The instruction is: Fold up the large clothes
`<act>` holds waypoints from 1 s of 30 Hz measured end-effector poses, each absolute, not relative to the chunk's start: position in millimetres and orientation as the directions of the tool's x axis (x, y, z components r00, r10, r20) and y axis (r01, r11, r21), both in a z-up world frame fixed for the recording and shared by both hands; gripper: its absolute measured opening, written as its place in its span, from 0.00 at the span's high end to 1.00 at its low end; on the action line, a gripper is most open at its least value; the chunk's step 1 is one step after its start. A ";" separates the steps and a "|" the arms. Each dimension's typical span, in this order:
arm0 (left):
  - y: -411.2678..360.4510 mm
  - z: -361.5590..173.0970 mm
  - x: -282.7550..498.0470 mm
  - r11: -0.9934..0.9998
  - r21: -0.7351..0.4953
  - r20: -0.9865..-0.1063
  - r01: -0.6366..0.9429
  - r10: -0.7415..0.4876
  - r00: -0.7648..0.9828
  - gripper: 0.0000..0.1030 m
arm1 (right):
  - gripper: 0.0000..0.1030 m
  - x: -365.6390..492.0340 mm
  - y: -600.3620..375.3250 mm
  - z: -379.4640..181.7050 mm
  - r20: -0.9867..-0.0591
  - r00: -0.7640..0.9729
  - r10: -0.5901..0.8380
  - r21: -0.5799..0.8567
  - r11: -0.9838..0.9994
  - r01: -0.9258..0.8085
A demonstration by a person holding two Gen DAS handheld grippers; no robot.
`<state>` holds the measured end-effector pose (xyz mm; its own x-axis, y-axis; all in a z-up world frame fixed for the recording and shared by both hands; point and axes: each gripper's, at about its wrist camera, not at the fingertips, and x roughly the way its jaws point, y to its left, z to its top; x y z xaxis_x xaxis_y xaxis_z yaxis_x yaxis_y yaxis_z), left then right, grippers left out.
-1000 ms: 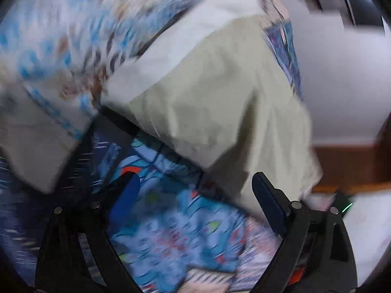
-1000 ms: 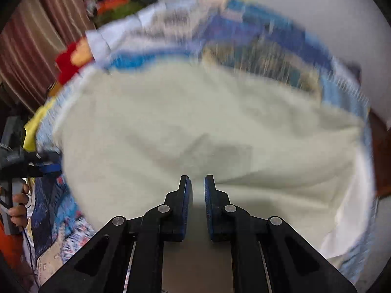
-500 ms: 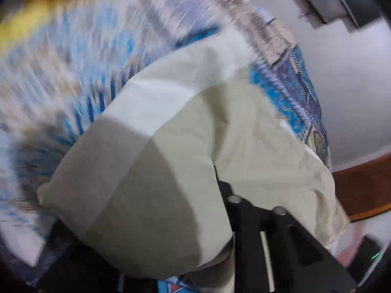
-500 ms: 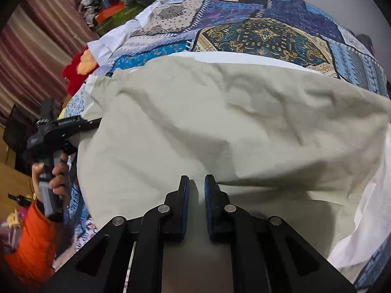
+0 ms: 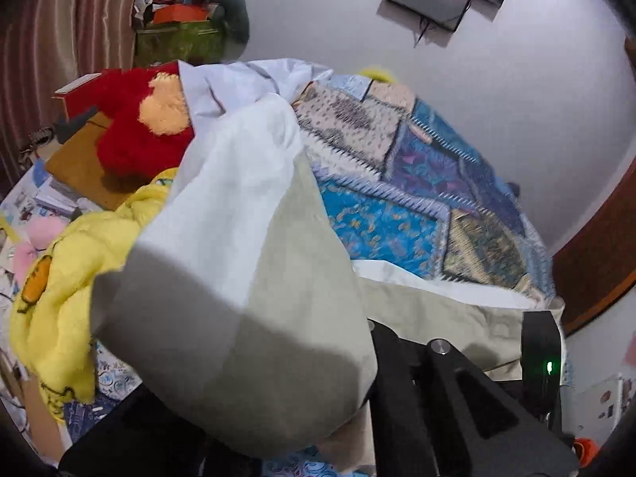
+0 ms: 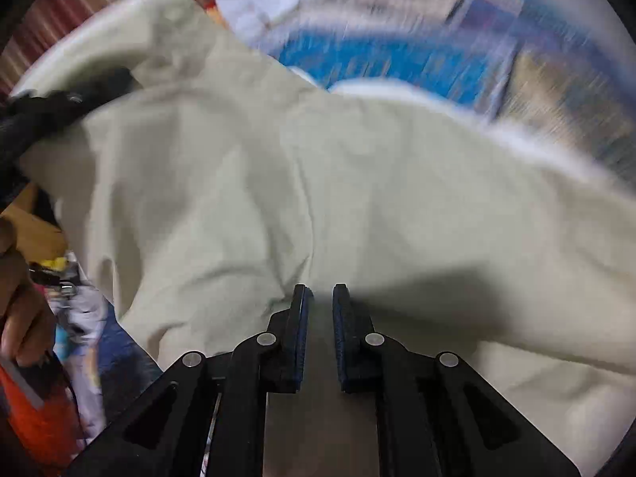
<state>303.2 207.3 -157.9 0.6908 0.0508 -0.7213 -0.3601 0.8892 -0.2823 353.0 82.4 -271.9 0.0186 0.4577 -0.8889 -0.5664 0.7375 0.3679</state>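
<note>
Now both grippers hold the pale beige garment above the patchwork bedspread. A second ago the left gripper stood wide open over the bed; its jaws have just been closing and now pinch a fold that drapes over them. The right gripper is clamped on the near edge. Lifted at two points, the cloth looks ready for its fold.

No legible text, label, brand or number on any surface; printed papers at left too small to read.
</note>
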 end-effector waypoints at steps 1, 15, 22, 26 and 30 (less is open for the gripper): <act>205.0 -156.7 305.3 0.895 -0.261 -0.720 -0.361 0.069 0.691 0.96 | 0.93 357.6 82.0 -274.4 -0.880 -0.010 0.474 0.404 0.738 -0.540; 47.9 -55.0 324.8 0.999 -0.005 -0.510 -0.036 0.029 0.859 0.97 | 0.92 316.3 -114.4 -133.6 -0.763 0.457 0.457 0.300 0.877 -0.375; -66.0 -97.9 335.7 0.960 0.012 -0.655 0.280 -0.204 0.728 0.97 | 0.92 268.8 -251.2 -93.4 -0.729 0.643 0.235 0.163 0.972 -0.170; -100.8 -157.5 342.7 0.902 -0.090 -0.793 0.423 -0.322 0.518 0.97 | 0.92 240.4 -284.2 -88.1 -0.722 0.660 0.209 0.183 0.977 -0.109; -109.4 -187.3 342.4 0.878 -0.125 -0.845 0.462 -0.339 0.414 0.95 | 0.92 227.1 -301.0 -90.3 -0.723 0.656 0.216 0.214 0.973 -0.084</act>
